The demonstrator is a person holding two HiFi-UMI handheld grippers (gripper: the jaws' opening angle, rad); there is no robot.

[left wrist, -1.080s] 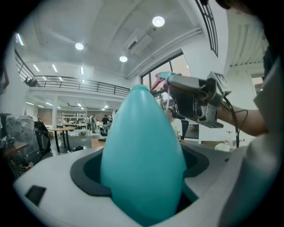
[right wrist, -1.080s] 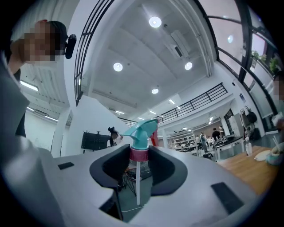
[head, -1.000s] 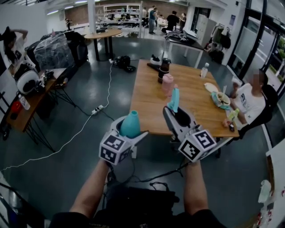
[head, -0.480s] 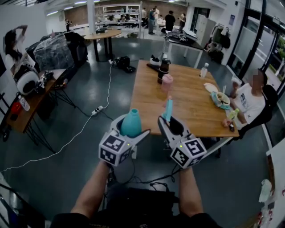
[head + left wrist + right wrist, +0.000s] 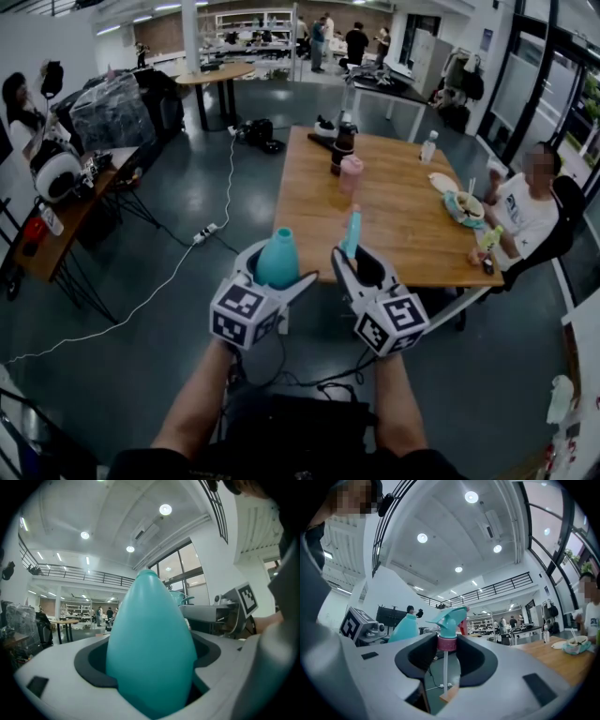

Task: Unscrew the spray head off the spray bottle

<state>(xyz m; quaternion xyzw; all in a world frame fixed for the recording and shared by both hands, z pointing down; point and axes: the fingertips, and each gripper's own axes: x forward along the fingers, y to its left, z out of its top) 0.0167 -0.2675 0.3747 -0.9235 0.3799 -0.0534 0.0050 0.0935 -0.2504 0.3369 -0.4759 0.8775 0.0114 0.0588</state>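
We hold both grippers up in the air over the grey floor (image 5: 178, 309), short of the near edge of the wooden table (image 5: 394, 211). Neither of the task's things rests on anything but the jaws.

The left gripper (image 5: 275, 274) is clamped on the teal bottle (image 5: 276, 259). In the left gripper view its dark pads (image 5: 96, 667) hug the lower body on both sides and the tapered top points up and away from us, with no head on it.

The right gripper (image 5: 361, 267) is closed on the spray head (image 5: 351, 230), which stands upright just to the right of the bottle with a clear gap between the two. In the right gripper view the jaws press on the pink collar (image 5: 446, 642) from either side. The teal nozzle and trigger rise above it, and the thin white dip tube (image 5: 445, 667) hangs straight down between the jaws, bare.

Each gripper carries its marker cube toward us – left (image 5: 246, 316), right (image 5: 392, 323).

On the table, near its far edge, stand a pink bottle (image 5: 351, 174) and a dark container (image 5: 343, 141), and a clear water bottle (image 5: 429, 147) stands toward the far right corner. By the right edge sits a bowl (image 5: 464, 208), and a person in a white shirt (image 5: 520, 216) is seated there.
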